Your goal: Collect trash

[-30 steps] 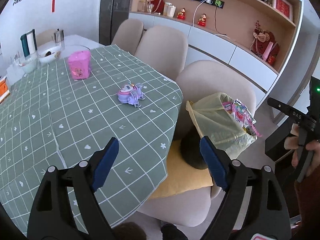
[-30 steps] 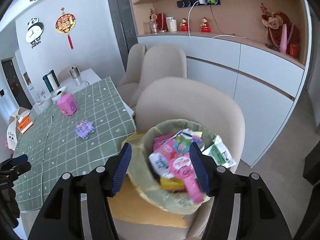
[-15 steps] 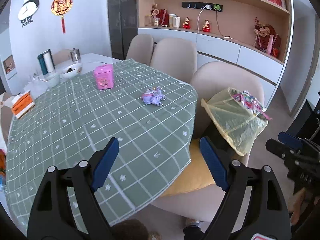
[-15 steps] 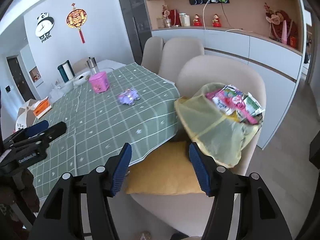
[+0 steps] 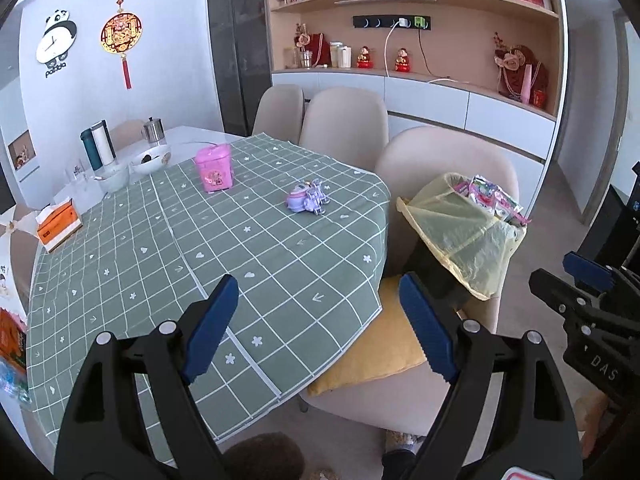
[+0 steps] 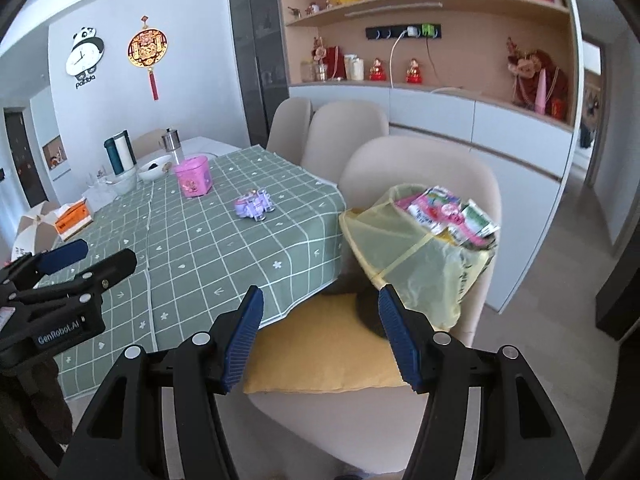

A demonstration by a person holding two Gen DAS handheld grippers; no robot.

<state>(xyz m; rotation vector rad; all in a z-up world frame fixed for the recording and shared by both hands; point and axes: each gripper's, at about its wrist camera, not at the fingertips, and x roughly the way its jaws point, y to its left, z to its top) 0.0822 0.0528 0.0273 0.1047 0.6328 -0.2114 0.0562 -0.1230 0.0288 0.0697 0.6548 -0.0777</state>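
Note:
A bin lined with a yellow bag leans on a beige chair at the table's right, stuffed with colourful wrappers. My left gripper is open and empty above the table's near edge. My right gripper is open and empty over the chair's yellow cushion, just short of the bin. Each gripper shows in the other's view: the right gripper at the right edge, the left gripper at the left.
On the green checked tablecloth sit a purple toy, a pink tin, bowls, a flask and an orange tissue box. More beige chairs line the far side, before a white cabinet.
Both grippers have drawn back from the bin, which now looks smaller and farther. The wrappers are no longer between the right fingers. The left view has swung to take in more table.

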